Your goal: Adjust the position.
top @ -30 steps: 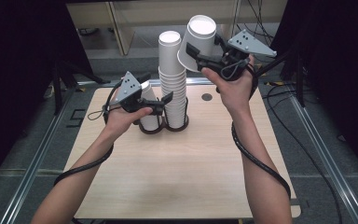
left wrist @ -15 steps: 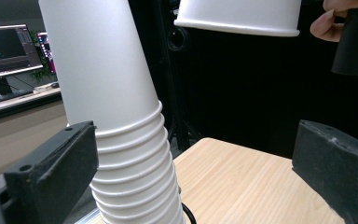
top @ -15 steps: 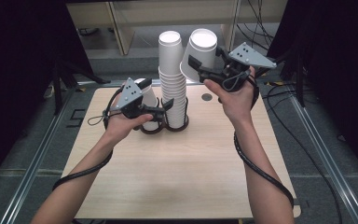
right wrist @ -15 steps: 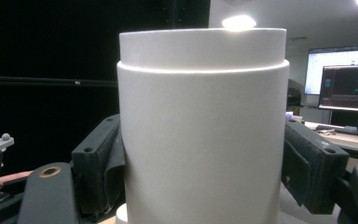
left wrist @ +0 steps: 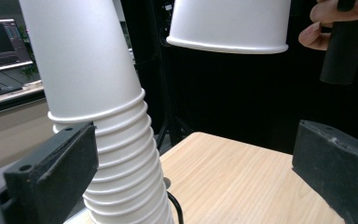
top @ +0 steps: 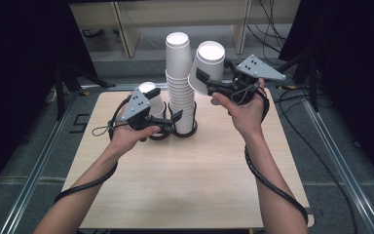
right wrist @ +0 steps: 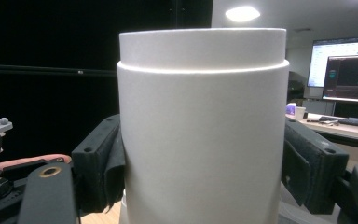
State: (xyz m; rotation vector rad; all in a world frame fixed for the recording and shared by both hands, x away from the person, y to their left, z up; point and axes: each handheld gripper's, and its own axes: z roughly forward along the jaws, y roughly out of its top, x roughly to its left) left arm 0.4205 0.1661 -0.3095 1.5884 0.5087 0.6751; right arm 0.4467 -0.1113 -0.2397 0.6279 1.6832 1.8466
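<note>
**Single cup held beside the tall stack**

The right gripper (top: 205, 81) pinches a white upside-down paper cup (top: 206, 67) between its jaws, gripping it by the sides, in the air just right of the top of the tall leaning stack of white paper cups (top: 180, 83). In the right gripper view the pads press on both flanks of the cup (right wrist: 200, 130), its flat base uppermost. The stack stands at the back middle of the light wooden bench (top: 185, 170), its foot ringed by a black holder (top: 184, 130). Just left of it a short white paper cup (top: 149, 97) sits in a second black ring, partly behind the left gripper (top: 174, 119), which is held low by the stack's foot. In the left gripper view its jaws stand spread, the ribbed stack (left wrist: 116, 140) beside the left jaw and nothing between them; the held cup (left wrist: 228, 23) hangs above, clear of the stack.
</note>
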